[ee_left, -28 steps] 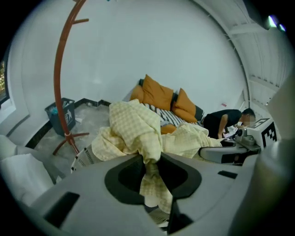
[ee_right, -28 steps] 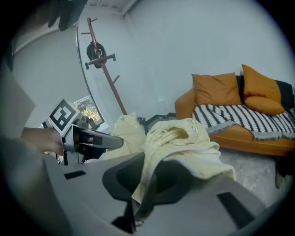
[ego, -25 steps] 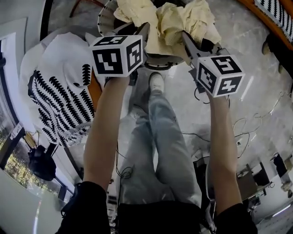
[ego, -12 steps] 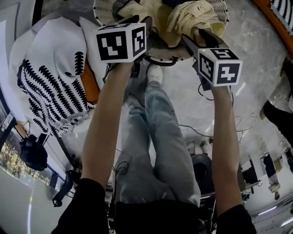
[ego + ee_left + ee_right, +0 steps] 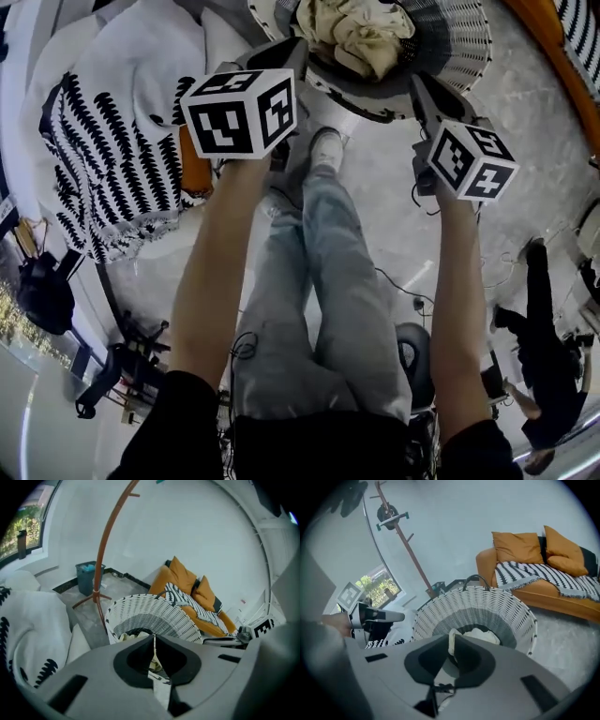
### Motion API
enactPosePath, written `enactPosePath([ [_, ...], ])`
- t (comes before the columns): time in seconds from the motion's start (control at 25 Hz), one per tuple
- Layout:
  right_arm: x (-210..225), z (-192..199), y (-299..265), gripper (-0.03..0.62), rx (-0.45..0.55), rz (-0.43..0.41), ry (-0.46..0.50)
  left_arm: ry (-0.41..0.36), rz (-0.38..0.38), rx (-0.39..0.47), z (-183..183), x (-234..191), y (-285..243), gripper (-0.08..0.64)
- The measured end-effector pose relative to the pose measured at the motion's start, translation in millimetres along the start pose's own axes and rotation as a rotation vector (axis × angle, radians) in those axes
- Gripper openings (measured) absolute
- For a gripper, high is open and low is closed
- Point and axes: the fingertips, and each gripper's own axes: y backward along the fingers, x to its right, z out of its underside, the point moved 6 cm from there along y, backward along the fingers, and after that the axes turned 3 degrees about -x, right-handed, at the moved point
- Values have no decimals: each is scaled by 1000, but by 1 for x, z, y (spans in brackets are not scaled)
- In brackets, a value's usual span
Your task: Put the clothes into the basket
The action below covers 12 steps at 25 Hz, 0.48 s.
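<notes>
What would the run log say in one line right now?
cream clothes: in white basket | left gripper: just closed, empty | right gripper: just closed, empty

left gripper: jaws just closed, empty | basket ahead | clothes inside
</notes>
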Motion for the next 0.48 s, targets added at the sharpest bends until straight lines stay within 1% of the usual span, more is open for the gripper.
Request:
enactPosePath([
  [0.08,-25,-4,9,25,53,-65,22,-10,22,67,2,-2,28,14],
  [0.12,-42,-6,15,20,83,-124,35,-11,36,104,3,-4,43,11],
  [0.2,-79,-7,26,14,132,-270,42,-3,51,176,5,-8,75,11],
  [0.24,-98,-7,31,12,146,-327,41,-2,49,208,6,-10,92,9],
  [0.28,-116,-7,36,12,157,-365,47,-3,41,237,6,-12,110,9],
  [0.36,-150,-10,46,12,172,-400,79,-9,17,284,6,-16,146,9],
  [0.48,-201,-25,62,12,200,-447,129,-11,-47,324,5,-25,209,9],
])
